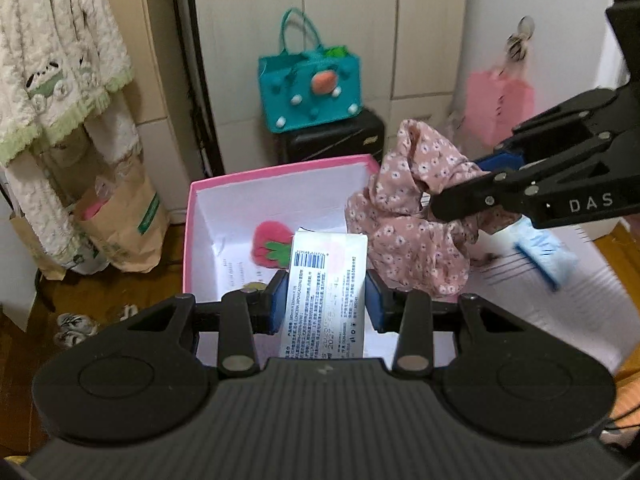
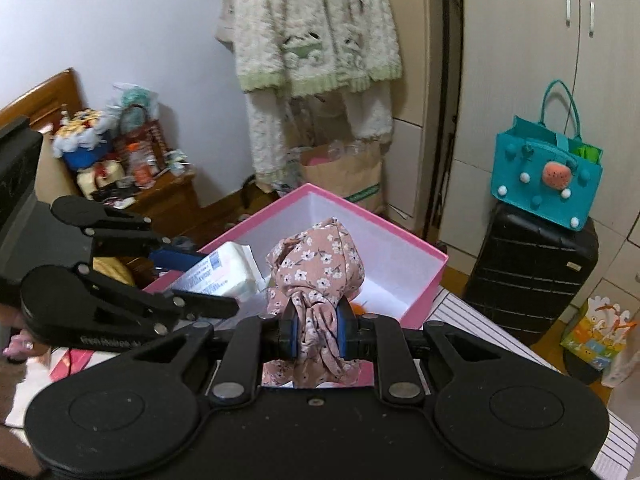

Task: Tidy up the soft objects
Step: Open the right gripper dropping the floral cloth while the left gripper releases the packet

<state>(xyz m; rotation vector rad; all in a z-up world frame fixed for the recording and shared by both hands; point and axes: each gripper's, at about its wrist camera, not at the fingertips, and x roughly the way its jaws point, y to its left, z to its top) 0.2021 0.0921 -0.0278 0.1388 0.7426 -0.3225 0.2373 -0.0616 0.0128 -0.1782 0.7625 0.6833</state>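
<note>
My left tool (image 1: 326, 300) pinches a white tissue pack (image 1: 326, 280) by its sides, so it hangs long-end-first over the pink box (image 1: 280, 170) just ahead. My right tool (image 2: 316, 334) is squeezed on a bunched floral cloth (image 2: 316, 268), its loose mass forward of the tips above the same box. A strawberry plush (image 1: 270, 244) lies inside, ahead of the pack. The near rim sits right under both tools; I judge the box interior roomy, though the tools crowd each other.

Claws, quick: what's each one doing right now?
Left claw: shut on the tissue pack.
Right claw: shut on the flowery cloth.
</note>
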